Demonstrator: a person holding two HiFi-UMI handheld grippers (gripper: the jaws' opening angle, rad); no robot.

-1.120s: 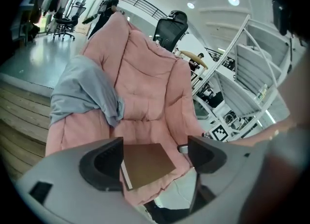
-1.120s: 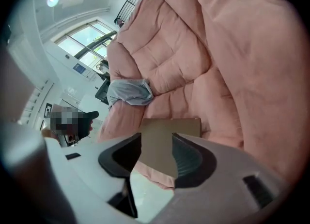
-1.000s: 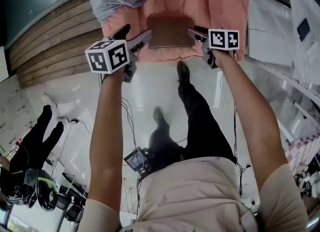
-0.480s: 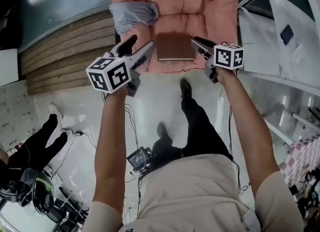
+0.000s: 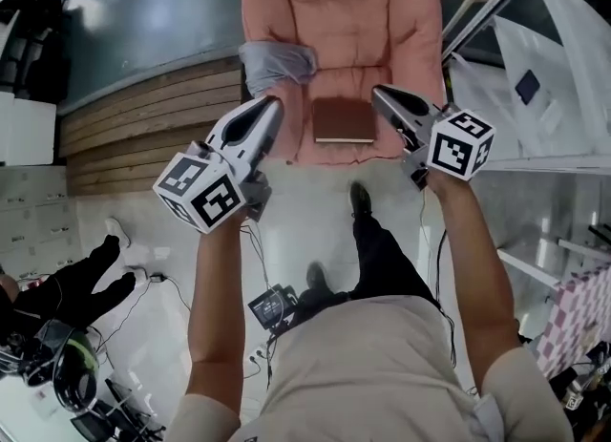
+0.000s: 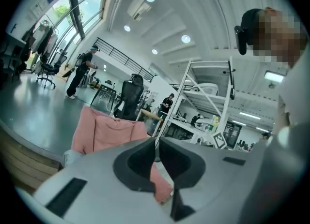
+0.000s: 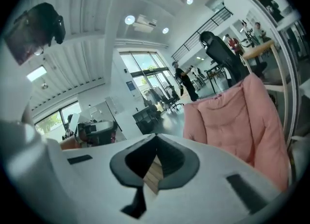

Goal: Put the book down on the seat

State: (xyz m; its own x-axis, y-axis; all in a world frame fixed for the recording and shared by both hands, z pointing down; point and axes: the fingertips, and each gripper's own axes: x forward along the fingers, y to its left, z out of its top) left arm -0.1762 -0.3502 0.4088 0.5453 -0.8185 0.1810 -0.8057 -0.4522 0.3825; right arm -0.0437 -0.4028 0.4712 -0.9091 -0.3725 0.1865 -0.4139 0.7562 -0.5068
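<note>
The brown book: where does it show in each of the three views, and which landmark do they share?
Head view: book upper centre, lying on the pink chair.
Left gripper view: not in it.
Right gripper view: not in it.
Shared landmark: the pink chair.

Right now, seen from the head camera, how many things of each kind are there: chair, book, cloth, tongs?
Pink padded chair: 1
Brown hardcover book on its seat: 1
Grey bundled cloth on the chair: 1
Hand-held tongs: 2 (left tongs, right tongs; both just closed shut, nothing between)
Total: 5
</note>
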